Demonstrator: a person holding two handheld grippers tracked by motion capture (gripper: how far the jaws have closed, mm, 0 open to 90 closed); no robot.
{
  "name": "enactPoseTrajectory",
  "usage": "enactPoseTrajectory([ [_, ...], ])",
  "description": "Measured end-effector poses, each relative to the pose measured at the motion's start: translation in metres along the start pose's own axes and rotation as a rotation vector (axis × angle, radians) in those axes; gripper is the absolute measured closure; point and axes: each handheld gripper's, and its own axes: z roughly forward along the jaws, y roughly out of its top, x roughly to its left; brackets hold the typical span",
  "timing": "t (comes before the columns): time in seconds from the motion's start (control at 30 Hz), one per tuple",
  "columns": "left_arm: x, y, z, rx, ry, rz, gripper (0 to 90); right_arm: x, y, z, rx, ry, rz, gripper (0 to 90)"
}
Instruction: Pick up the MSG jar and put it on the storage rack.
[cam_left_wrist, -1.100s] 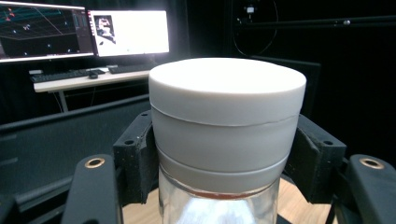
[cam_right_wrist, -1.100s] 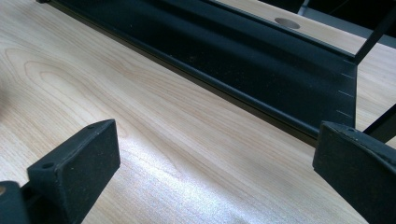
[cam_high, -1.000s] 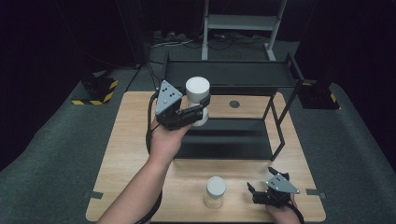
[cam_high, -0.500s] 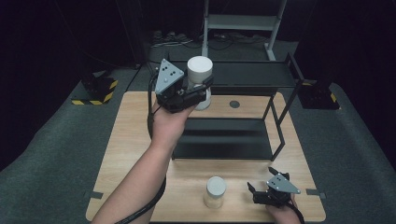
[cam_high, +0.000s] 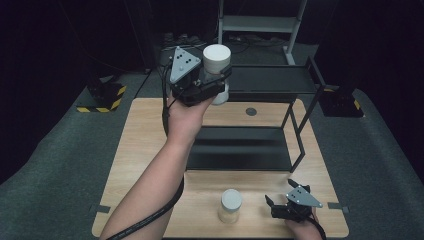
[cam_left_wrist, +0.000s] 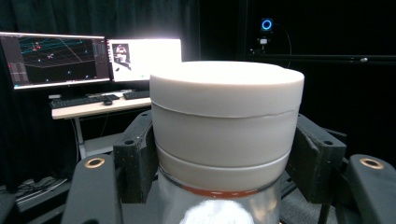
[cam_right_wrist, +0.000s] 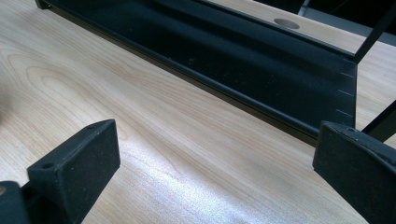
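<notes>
High view: the left gripper (cam_high: 212, 82) clamps a white-lidded jar (cam_high: 216, 70) level with the black shelf rack's (cam_high: 280, 80) top tier, likely to set it there; the right gripper (cam_high: 280, 205) rests unclenched on the tabletop (cam_high: 145, 145) before the rack, beside a second jar (cam_high: 231, 205).

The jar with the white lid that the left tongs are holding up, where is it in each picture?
High view: the held jar is near the top, left of middle, clamped in the left tongs beside the black shelf rack.
Left gripper view: the held jar sits in the middle, between the two black jaws.
Right gripper view: not in it.
Shared landmark: the black shelf rack, also seen in the right gripper view.
</notes>
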Motion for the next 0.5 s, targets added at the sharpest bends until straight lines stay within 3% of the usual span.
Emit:
enactPoseTrajectory([
  [0.5, 0.002, 0.001, 0.033, 0.009, 0.040, -0.019, 34.4, -0.002, -0.001, -0.001, -0.007, 0.003, 0.015, 0.0],
])
